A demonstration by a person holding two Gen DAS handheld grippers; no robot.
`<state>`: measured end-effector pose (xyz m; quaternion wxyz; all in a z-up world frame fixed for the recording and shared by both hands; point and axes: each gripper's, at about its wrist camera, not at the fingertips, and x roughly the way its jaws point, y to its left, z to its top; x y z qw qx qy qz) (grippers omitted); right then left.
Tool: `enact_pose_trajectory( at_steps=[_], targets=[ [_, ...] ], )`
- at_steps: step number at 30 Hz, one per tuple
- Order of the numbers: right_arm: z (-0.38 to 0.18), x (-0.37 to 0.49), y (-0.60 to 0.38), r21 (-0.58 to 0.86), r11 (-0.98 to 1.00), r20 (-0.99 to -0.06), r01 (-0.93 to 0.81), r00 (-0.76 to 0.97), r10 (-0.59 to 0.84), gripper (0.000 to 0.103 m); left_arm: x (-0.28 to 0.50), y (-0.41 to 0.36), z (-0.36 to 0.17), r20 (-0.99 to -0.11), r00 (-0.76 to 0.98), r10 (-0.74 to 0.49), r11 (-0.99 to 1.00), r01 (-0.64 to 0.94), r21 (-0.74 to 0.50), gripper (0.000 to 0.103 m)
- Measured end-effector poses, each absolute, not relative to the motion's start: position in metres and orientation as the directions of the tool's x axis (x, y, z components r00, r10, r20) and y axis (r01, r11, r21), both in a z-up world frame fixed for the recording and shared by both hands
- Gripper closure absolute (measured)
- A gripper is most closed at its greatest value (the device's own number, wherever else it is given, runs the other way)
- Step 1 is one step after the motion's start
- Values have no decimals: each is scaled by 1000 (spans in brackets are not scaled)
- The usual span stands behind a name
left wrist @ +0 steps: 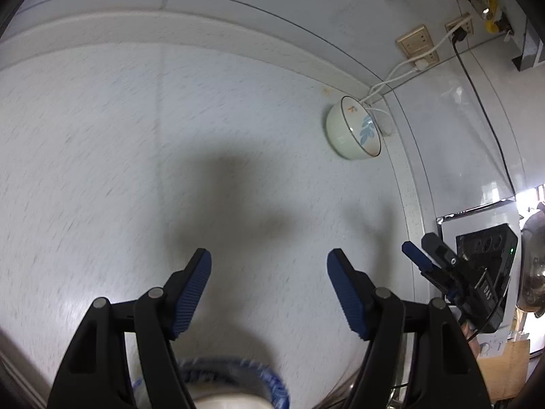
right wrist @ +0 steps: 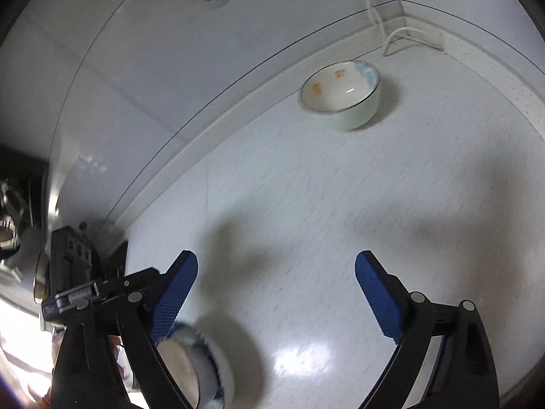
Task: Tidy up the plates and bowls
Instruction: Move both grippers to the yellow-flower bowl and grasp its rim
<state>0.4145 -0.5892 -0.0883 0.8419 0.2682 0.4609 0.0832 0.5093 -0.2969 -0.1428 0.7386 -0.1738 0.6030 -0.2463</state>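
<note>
Bowls: two showing. Left wrist view: white bowl with blue leaf print [left wrist: 354, 129] is sitting on the speckled counter [left wrist: 136, 170] near the back corner, ahead and to the right of the left gripper [left wrist: 269, 266], whose jaws are standing wide and empty. Blue-rimmed bowl [left wrist: 235, 375] is lying close underneath, blurred.

Right wrist view: right gripper [right wrist: 276, 266] is also gaping wide, holding nothing. Leaf bowl [right wrist: 340, 93] is lying ahead, slightly right, well apart. Blue-rimmed bowl [right wrist: 197, 364] is sitting just beside the left finger. No plates visible. Neither gripper judged clearly nearer the leaf bowl.
</note>
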Motion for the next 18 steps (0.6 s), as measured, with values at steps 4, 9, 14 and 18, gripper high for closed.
enact_pose_trajectory(
  at_steps=[4, 9, 14, 18],
  targets=[
    [-91, 454, -620, 540, 827, -733, 158, 571, 370, 7, 548, -334, -152, -791, 135, -596, 802, 140, -581, 33],
    [-97, 503, -650, 541, 818, -740, 195, 573, 353, 7, 598, -382, -171, -781, 133, -610, 792, 130, -597, 33],
    [-114, 541, -675, 565, 789, -746, 241, 558, 363, 7, 634, -418, -183, -757, 134, -640, 768, 145, -624, 33],
    [-127, 565, -694, 574, 777, -747, 258, 553, 369, 7, 657, -444, -190, -762, 138, -633, 774, 154, -615, 33]
  ],
)
